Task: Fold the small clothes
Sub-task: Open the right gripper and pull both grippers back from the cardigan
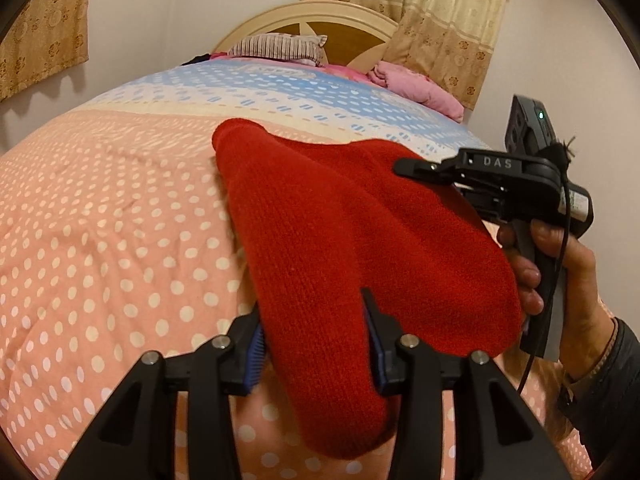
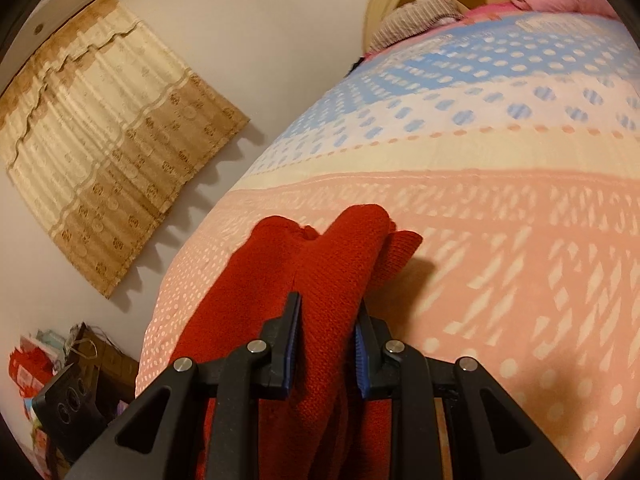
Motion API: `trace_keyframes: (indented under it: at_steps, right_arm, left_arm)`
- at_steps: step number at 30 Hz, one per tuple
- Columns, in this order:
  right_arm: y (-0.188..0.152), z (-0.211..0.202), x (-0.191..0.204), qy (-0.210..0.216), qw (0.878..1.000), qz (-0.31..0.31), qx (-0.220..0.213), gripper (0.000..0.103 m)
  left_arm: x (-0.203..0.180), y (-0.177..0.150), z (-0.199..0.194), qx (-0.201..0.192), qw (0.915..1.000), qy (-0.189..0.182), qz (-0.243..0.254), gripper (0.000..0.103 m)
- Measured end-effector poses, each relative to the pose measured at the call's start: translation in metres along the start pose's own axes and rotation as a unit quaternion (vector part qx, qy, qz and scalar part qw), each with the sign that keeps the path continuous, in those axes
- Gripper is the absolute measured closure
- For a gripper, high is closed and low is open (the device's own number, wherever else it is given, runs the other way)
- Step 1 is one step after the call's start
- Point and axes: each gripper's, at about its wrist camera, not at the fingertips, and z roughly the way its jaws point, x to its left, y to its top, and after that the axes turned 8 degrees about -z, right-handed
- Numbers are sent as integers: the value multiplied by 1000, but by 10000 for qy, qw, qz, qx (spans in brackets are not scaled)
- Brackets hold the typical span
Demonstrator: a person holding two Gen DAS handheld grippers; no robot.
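Note:
A small red knitted garment (image 1: 320,216) hangs above the pink polka-dot bedspread (image 1: 100,240), held up between both grippers. My left gripper (image 1: 316,320) is shut on its near edge, the knit bunched between the blue pads. My right gripper (image 1: 412,170) shows in the left wrist view at the garment's right edge. In the right wrist view the right gripper (image 2: 328,312) is shut on a thick fold of the red garment (image 2: 320,264), which droops left and forward onto the bed.
The bedspread (image 2: 500,260) turns cream and blue toward the headboard (image 1: 320,28). A striped pillow (image 1: 276,50) and a pink cloth (image 1: 416,84) lie at the head. Curtains (image 1: 440,32) hang behind. Clutter and bags (image 2: 60,360) stand beside the bed.

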Motion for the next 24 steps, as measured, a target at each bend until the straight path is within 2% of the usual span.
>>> trace_keyframes:
  at_steps: [5, 7, 9, 14, 17, 19, 21, 24]
  right_arm:
    - [-3, 0, -4, -55, 10000, 52, 13, 79]
    - [-3, 2, -4, -133, 9999, 26, 42, 79]
    - [-5, 3, -6, -187, 9998, 52, 81, 79]
    - [-7, 6, -12, -326, 9991, 122, 223, 79]
    - [-6, 5, -6, -474, 9986, -12, 244, 79]
    - [-6, 2, -1, -588, 9978, -172, 241, 78]
    - [-6, -5, 4, -702, 9971, -250, 149, 78]
    - [-4, -28, 17, -902, 9949, -388, -213, 76]
  left_arm:
    - [1, 0, 0, -48, 9998, 183, -4, 45]
    - [1, 1, 1, -47, 9998, 186, 1, 44]
    - [1, 1, 1, -56, 9997, 243, 9, 38]
    - [0, 2, -2, -80, 9994, 349, 15, 34]
    - [-1, 7, -14, -297, 9987, 411, 68, 33]
    - [0, 13, -25, -550, 9974, 470, 57, 25]
    - [5, 20, -29, -716, 9959, 549, 39, 13]
    - [15, 28, -21, -713, 9943, 783, 74, 13]
